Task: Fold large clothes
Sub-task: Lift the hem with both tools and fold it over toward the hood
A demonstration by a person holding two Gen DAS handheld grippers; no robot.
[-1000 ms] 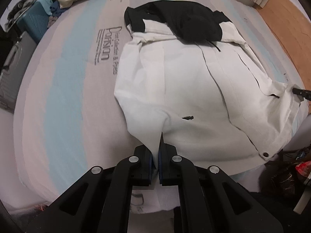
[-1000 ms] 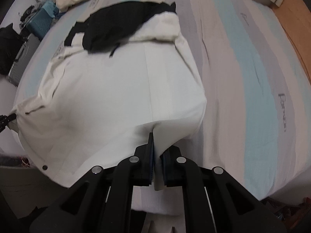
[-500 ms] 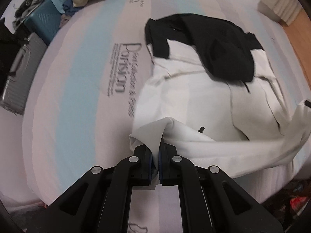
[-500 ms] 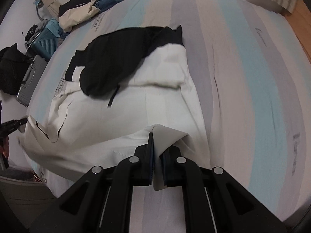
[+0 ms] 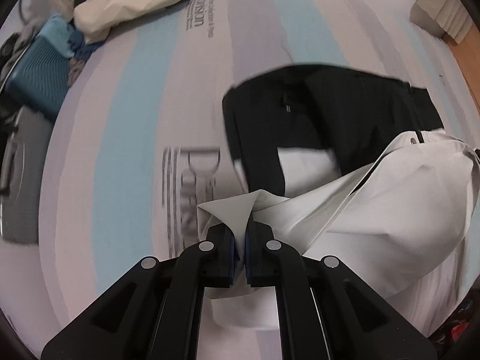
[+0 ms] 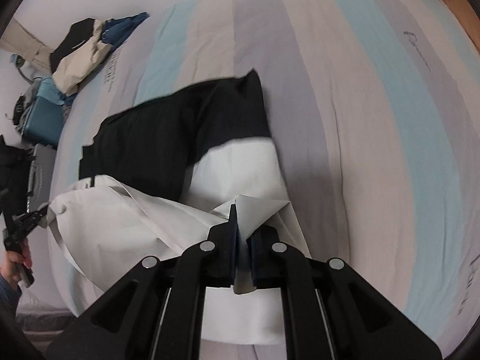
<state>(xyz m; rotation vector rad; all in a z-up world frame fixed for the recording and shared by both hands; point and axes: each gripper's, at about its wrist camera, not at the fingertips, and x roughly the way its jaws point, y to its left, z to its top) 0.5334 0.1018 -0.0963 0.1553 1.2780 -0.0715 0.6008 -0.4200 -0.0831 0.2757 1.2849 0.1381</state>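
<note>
A large white jacket [image 5: 390, 210] with a black hood and shoulders [image 5: 330, 111] lies on the striped bed sheet [image 5: 126, 138]. My left gripper [image 5: 240, 234] is shut on one corner of the white hem, lifted and carried up over the jacket's lower half. In the right wrist view the same jacket [image 6: 234, 168] shows its black top [image 6: 168, 138], and my right gripper [image 6: 241, 240] is shut on the other hem corner. The hem hangs between the two grippers in a loose fold. At the left edge of that view a hand holds the left gripper [image 6: 27, 222].
A heap of beige, black and blue clothes [image 5: 126, 9] lies at the bed's far end. A teal suitcase [image 5: 33, 81] and a grey one [image 5: 18, 180] stand beside the bed on the left. Wooden floor [image 5: 468, 57] shows at the right.
Both grippers have carried the white hem from the near edge of the bed up toward the black hood, doubling the jacket's lower half over itself. Both stayed shut on the cloth.
</note>
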